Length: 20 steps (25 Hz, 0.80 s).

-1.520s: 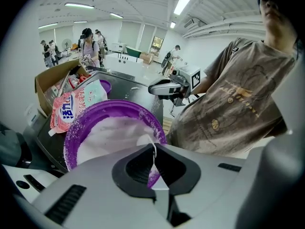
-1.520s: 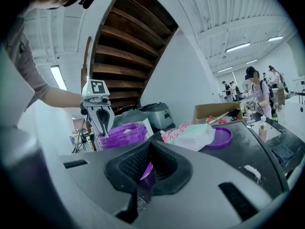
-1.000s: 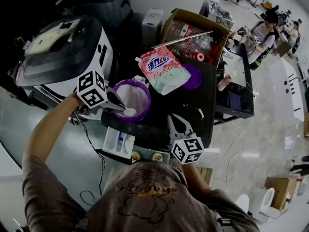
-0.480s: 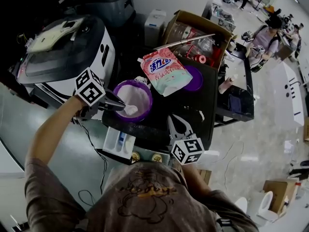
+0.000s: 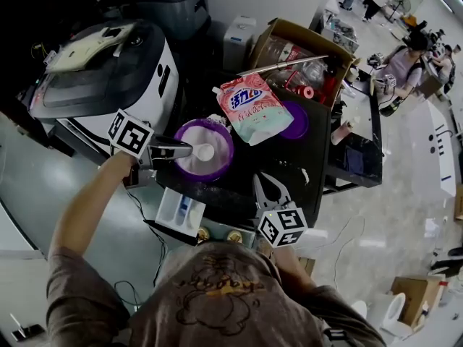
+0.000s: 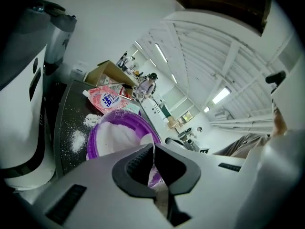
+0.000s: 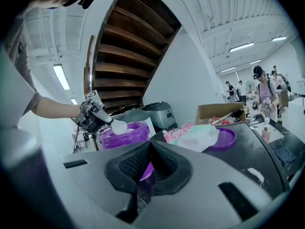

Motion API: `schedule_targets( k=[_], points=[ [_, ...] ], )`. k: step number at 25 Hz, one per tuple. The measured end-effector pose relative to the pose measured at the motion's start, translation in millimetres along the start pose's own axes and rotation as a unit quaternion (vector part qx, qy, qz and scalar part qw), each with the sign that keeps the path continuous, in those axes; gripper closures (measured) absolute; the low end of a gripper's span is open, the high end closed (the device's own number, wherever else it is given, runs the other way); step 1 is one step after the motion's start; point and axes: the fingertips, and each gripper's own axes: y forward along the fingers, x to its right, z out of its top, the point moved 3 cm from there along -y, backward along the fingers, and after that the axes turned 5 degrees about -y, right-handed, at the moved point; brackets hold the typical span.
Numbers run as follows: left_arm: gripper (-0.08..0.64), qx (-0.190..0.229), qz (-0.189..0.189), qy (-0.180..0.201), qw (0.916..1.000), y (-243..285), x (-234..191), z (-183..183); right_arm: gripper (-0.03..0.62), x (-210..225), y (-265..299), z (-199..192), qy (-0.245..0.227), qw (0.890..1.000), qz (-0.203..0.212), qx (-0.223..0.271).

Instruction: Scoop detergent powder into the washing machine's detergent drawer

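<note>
The left claw (image 5: 182, 150) is clamped shut on the thin handle of a white scoop (image 5: 203, 152). It holds the scoop level, with the bowl over the open purple tub (image 5: 221, 166). From the left gripper view the handle sits pinched between the two dark pads (image 6: 136, 162), and the tub (image 6: 107, 140) beyond them is heaped with white powder. Some powder (image 6: 77, 140) lies spilled on the dark counter (image 5: 304, 161) beside the tub, on the side towards the machine.

The right claw (image 5: 266, 186) hangs near the person's chest over the near part of the counter, well apart from the tub. Its jaws are closed together with nothing held between them. Looking along it, you see the left claw (image 7: 93, 116) and the scoop (image 7: 118, 126) above the tub's rim (image 7: 125, 138).

A pink detergent pouch (image 5: 252, 108) lies flat just behind the tub, with one edge resting on the purple lid (image 5: 296, 119). Behind those stands an open cardboard box (image 5: 293, 36) with clutter in it. The white-and-black washing machine (image 5: 101, 74) stands to the left of the counter. The white detergent drawer (image 5: 179, 212) sits at the counter's near left edge, below the tub, and I cannot tell from here whether there is powder in it
</note>
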Motion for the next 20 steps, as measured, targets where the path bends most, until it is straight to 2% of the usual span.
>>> schedule_targets(
  k=[5, 11, 15, 16, 17, 18, 20],
  points=[
    [0.535, 0.066, 0.006, -0.002, 0.9978, -8.7, 2.6, 5.5, 0.589, -5.5, 2.9, 0.8, -0.003, 1.000, 0.007, 0.000],
    [0.535, 0.150, -0.009, -0.059, 0.9869, -15.9, 2.2, 0.3, 0.589, -10.6, 2.3, 0.3, -0.004, 1.000, 0.012, -0.003],
    [0.535, 0.192, -0.006, -0.039, 0.9806, -25.7, 5.0, 0.0, 0.589, -16.3, 2.2, 2.1, -0.005, 1.000, 0.016, -0.003],
    [0.535, 0.204, -0.007, -0.045, 0.9780, -28.2, 4.9, -1.5, 0.589, -17.7, 2.7, 2.6, -0.006, 1.000, 0.018, -0.003],
    [0.535, 0.216, -0.007, -0.061, 0.9744, -30.3, 4.6, -3.9, 0.589, -18.9, 3.1, 3.0, -0.006, 1.000, 0.019, -0.002],
    [0.535, 0.231, -0.013, -0.098, 0.9679, -31.0, 4.7, -8.3, 0.589, -20.0, 3.6, 3.2, -0.007, 1.000, 0.020, -0.002],
    [0.535, 0.263, -0.036, -0.193, 0.9446, -30.4, 5.5, -20.0, 0.589, -21.9, 4.1, 3.3, -0.009, 1.000, 0.023, -0.002]
  ],
)
